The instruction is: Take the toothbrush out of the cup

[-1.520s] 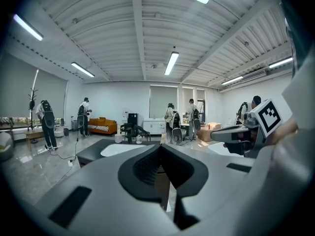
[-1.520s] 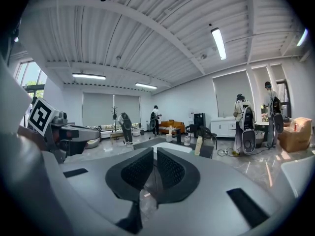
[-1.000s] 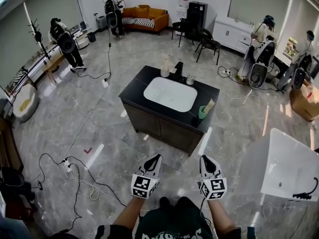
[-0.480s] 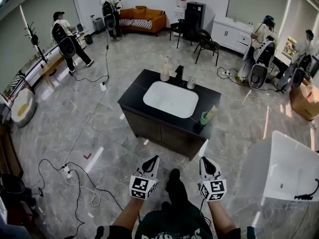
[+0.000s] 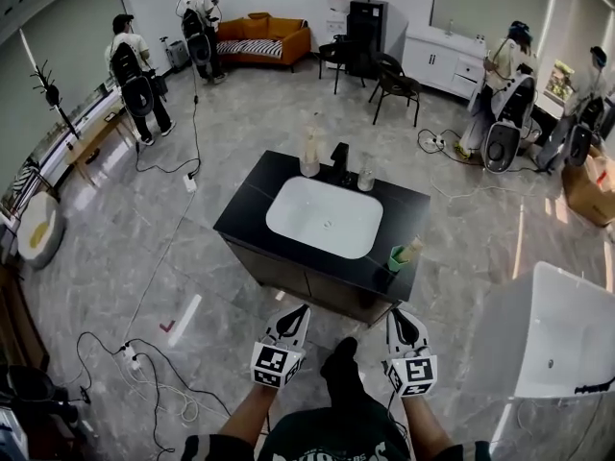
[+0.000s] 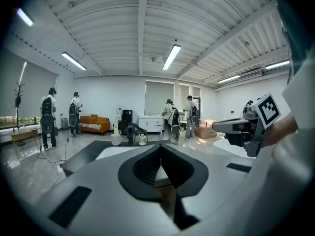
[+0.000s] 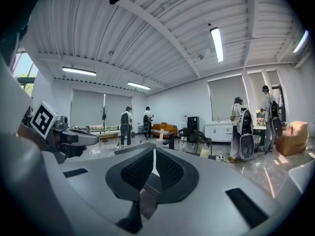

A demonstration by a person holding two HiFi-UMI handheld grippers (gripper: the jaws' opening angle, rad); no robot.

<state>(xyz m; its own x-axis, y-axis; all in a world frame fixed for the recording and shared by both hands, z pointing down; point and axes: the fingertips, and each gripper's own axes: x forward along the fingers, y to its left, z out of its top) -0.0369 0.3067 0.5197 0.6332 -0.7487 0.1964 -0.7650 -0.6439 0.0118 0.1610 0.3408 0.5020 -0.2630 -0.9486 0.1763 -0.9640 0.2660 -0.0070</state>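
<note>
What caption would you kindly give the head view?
Left gripper and right gripper, shut, face the counter bearing the cup.

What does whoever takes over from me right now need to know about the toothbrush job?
Left gripper: jaws shut, empty, short of the counter.
Right gripper: jaws shut, empty, also short of the counter.
Things: the green cup stands at the counter's near right corner, right of the white sink. The toothbrush leans inside it.
Done: nothing; the toothbrush is untouched in the cup.
Left: step up to the counter, open one gripper's jaws, grip the toothbrush and lift it out. The right gripper looks nearer the cup.
</note>
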